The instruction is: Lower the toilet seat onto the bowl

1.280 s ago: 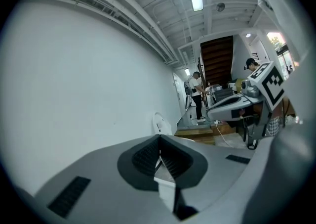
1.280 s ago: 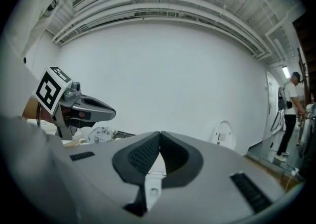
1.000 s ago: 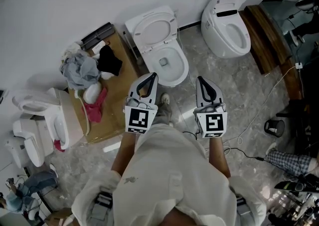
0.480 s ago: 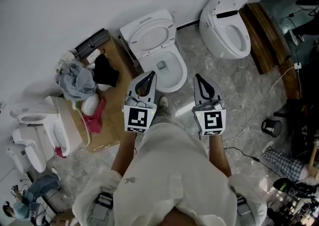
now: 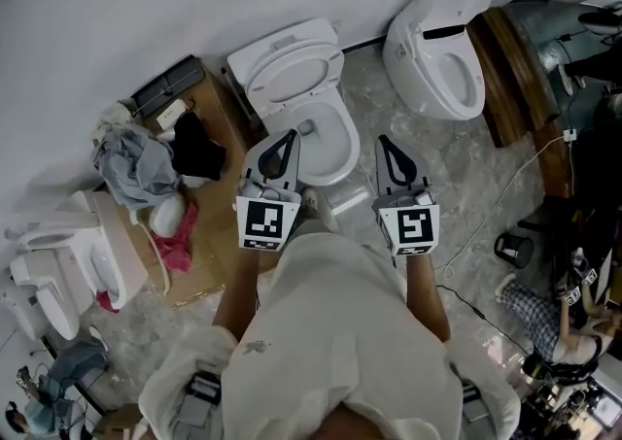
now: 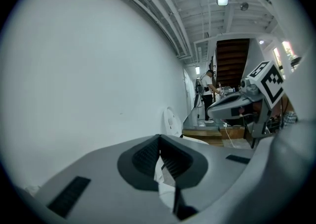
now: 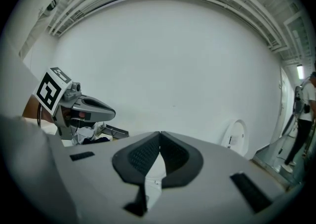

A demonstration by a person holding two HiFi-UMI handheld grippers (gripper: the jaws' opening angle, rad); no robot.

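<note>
In the head view a white toilet stands against the wall, its seat (image 5: 289, 69) raised upright behind the open bowl (image 5: 326, 147). My left gripper (image 5: 291, 135) is shut and empty, its tips over the bowl's near left rim. Shut and empty too, my right gripper (image 5: 382, 141) hovers just right of the bowl, over the floor. Neither touches the seat. The left gripper view shows shut jaws (image 6: 159, 136) and the right gripper (image 6: 247, 100) beside it. In the right gripper view the jaws (image 7: 160, 133) are shut, with the left gripper (image 7: 74, 107) at the left.
A second white toilet (image 5: 437, 54) stands to the right, next to a wooden platform (image 5: 515, 69). A clothes pile (image 5: 136, 164) and a board (image 5: 209, 234) lie left of the bowl, with more toilets (image 5: 53, 258) beyond. A cable (image 5: 505, 195) crosses the floor; a person (image 5: 569, 312) is at the right.
Both grippers have moved forward toward the toilet; the left one's tips now overlap the bowl's rim. Both stay shut.
</note>
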